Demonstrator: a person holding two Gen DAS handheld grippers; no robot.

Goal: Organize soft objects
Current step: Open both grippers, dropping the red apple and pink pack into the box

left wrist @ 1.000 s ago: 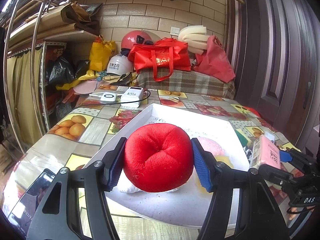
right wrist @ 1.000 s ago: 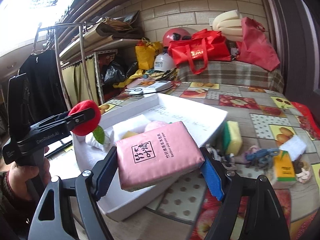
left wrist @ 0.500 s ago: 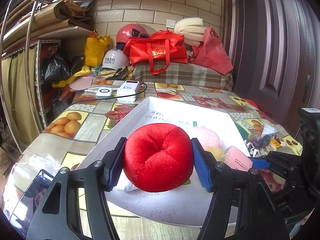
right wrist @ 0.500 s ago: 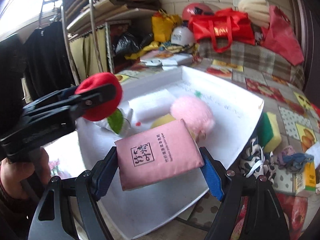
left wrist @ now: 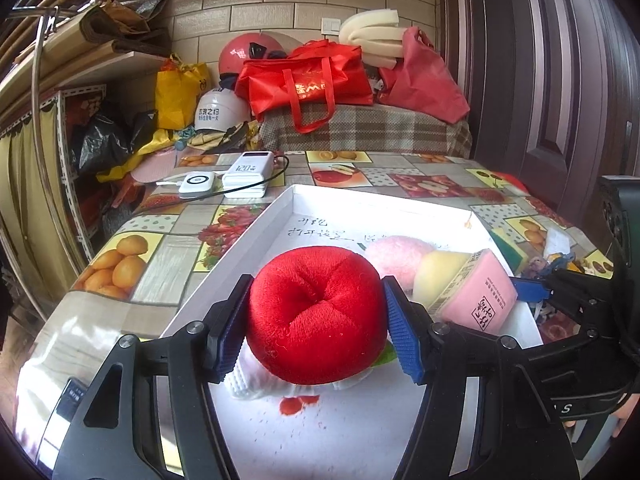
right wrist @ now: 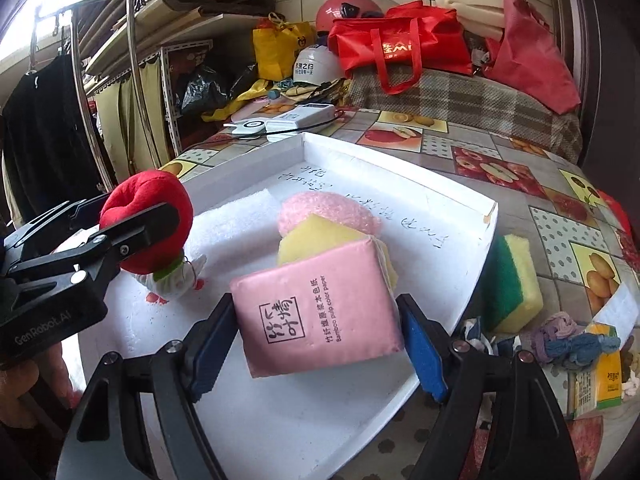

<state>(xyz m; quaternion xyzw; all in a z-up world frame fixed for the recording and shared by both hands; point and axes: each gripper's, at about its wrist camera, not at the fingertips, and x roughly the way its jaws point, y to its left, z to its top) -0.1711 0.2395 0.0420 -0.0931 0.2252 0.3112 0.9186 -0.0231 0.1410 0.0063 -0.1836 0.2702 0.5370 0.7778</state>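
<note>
- Two grippers are over the white tray (left wrist: 280,216), and both are loaded.
- Left wrist view: the left gripper (left wrist: 316,320) has its blue pads squeezed against both sides of a red plush apple (left wrist: 316,312), held just above the tray's near end.
- Under the apple hangs a white foam net sleeve (left wrist: 248,384) with a green leaf showing at its right; whether it touches the tray floor I cannot tell.
- To the right, the right gripper (left wrist: 520,284) comes in holding a pink tissue pack (left wrist: 480,296), tilted on edge, just beside a pale yellow sponge (left wrist: 436,272) and a pink fluffy ball (left wrist: 396,252) lying in the tray.
- Handwriting runs along the tray's far floor; a white power bank (left wrist: 248,172) sits on the fruit-print tablecloth (left wrist: 132,264) beyond.
- Right wrist view: the right gripper (right wrist: 320,344) is clamped on the pink tissue pack (right wrist: 316,312), its far edge against the yellow sponge (right wrist: 316,240), with the pink ball (right wrist: 320,208) behind.
- A white foam pad (right wrist: 236,220) lies at the tray's left side.
- At left, the left gripper (right wrist: 136,228) grips the red apple (right wrist: 148,200) over the tray (right wrist: 472,200).
- Outside the tray's right wall, a green-and-yellow scrub sponge (right wrist: 516,280) stands on the tablecloth, near a tangle of yarn (right wrist: 568,340).
</note>
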